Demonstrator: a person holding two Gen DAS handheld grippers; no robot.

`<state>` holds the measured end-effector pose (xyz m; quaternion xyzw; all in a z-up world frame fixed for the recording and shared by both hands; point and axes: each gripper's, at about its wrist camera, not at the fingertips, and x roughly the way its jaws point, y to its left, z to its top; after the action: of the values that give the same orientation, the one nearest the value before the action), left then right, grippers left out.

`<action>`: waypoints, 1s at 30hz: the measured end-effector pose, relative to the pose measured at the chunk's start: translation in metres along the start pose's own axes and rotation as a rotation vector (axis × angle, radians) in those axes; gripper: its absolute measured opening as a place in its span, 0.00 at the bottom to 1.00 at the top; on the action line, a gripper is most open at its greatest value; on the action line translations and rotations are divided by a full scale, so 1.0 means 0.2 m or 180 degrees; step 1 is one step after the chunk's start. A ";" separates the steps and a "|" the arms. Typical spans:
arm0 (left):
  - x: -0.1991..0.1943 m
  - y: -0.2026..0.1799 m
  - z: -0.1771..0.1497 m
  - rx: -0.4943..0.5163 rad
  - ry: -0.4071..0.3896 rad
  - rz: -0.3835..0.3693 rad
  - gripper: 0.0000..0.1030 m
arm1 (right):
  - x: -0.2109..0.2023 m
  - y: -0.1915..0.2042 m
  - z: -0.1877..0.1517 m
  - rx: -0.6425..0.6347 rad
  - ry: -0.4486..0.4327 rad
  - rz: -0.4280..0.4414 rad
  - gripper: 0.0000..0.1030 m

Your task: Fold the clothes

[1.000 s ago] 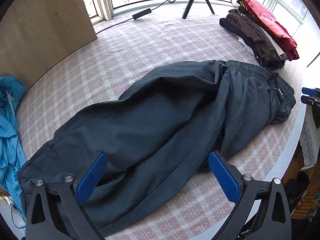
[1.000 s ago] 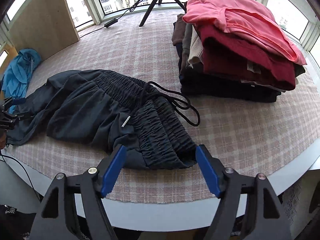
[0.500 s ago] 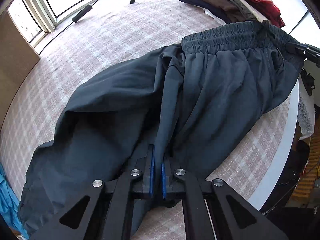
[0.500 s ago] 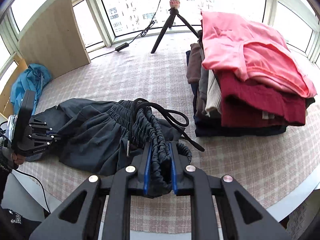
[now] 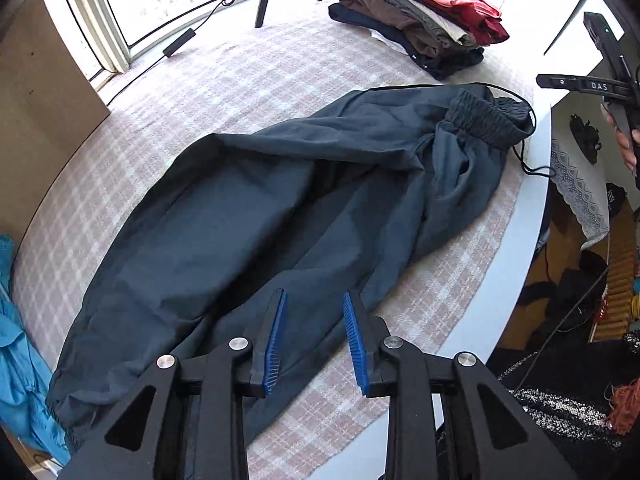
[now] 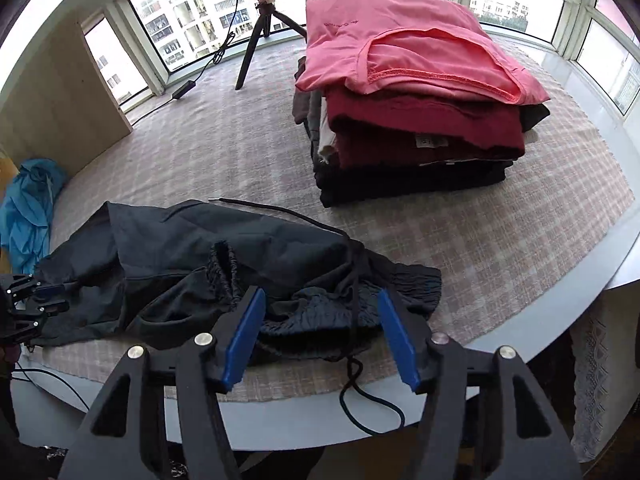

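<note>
On the checked cloth, left wrist view: one pair of dark trousers (image 5: 280, 216), one folded stack (image 5: 420, 16), one blue garment (image 5: 20, 360). Left gripper (image 5: 314, 332) opening, empty, above the trouser leg.
Right wrist view: right gripper (image 6: 322, 336) opening, empty, above the waistband (image 6: 304, 312); one drawstring (image 6: 352, 280).

My right gripper (image 6: 320, 320) hangs above the near table edge, jaws opening, blue pads clear of cloth. Below them the dark trousers (image 6: 180, 248) lie crumpled on the checked tablecloth (image 6: 500, 248), gathered waistband nearest me. The drawstring (image 6: 356, 376) trails over the table's white rim (image 6: 580, 292). Beyond, a stack of folded clothes (image 6: 412, 120), pink on top. My left gripper (image 6: 44, 300) sits at the trousers' far end. Blue garment (image 6: 28, 204) far left; tripod (image 6: 260, 36) by the windows.
</note>
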<state>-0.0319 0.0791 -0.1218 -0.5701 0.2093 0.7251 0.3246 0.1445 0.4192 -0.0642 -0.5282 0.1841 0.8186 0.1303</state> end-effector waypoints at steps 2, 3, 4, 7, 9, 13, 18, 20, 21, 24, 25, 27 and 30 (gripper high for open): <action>0.02 0.06 0.00 -0.0135 0.0013 0.0002 0.28 | 0.10 0.14 -0.02 -0.0044 0.0100 0.0167 0.58; 0.03 0.08 0.01 -0.0196 0.0019 -0.0001 0.28 | 0.15 0.20 -0.03 -0.0125 0.0092 0.0089 0.58; 0.04 0.10 0.01 -0.0257 0.0025 -0.0004 0.28 | 0.20 0.25 -0.03 -0.0210 0.0085 0.0010 0.58; 0.10 0.09 0.03 -0.0192 0.0032 -0.0264 0.33 | 0.34 0.33 -0.03 -0.0456 0.0107 -0.0157 0.58; 0.13 0.01 0.08 -0.0108 0.0034 -0.0401 0.41 | 0.42 0.35 0.00 -0.0521 0.0155 -0.0135 0.58; 0.18 -0.14 0.20 0.0109 0.0040 -0.0455 0.41 | 0.52 0.41 -0.01 -0.0817 0.0213 -0.0029 0.48; 0.22 -0.22 0.29 0.0385 0.0035 -0.0195 0.42 | 0.34 0.32 -0.22 -0.0768 0.0351 0.0213 0.10; 0.22 -0.19 0.29 0.0381 0.0042 -0.0171 0.43 | 0.21 0.25 -0.34 -0.0723 0.0383 0.0260 0.11; 0.22 -0.17 0.30 0.0369 0.0046 -0.0177 0.43 | 0.16 0.19 -0.42 -0.0661 0.0480 0.0290 0.11; 0.24 -0.13 0.30 0.0351 0.0071 -0.0170 0.44 | 0.06 0.02 -0.60 -0.0415 0.0802 0.0127 0.27; 0.24 -0.12 0.29 0.0353 0.0083 -0.0163 0.44 | 0.03 -0.02 -0.63 -0.0344 0.0807 -0.0028 0.37; 0.24 -0.10 0.28 0.0346 0.0104 -0.0164 0.44 | -0.03 -0.10 -0.65 -0.0181 0.0717 -0.0181 0.42; 0.23 -0.07 0.22 0.0288 0.0124 -0.0212 0.45 | -0.10 -0.18 -0.65 0.0048 0.0493 -0.0185 0.48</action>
<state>-0.0599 0.1293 -0.1544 -0.5756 0.2291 0.6924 0.3699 0.2736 0.3932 -0.1006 -0.5941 0.1845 0.7698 0.1433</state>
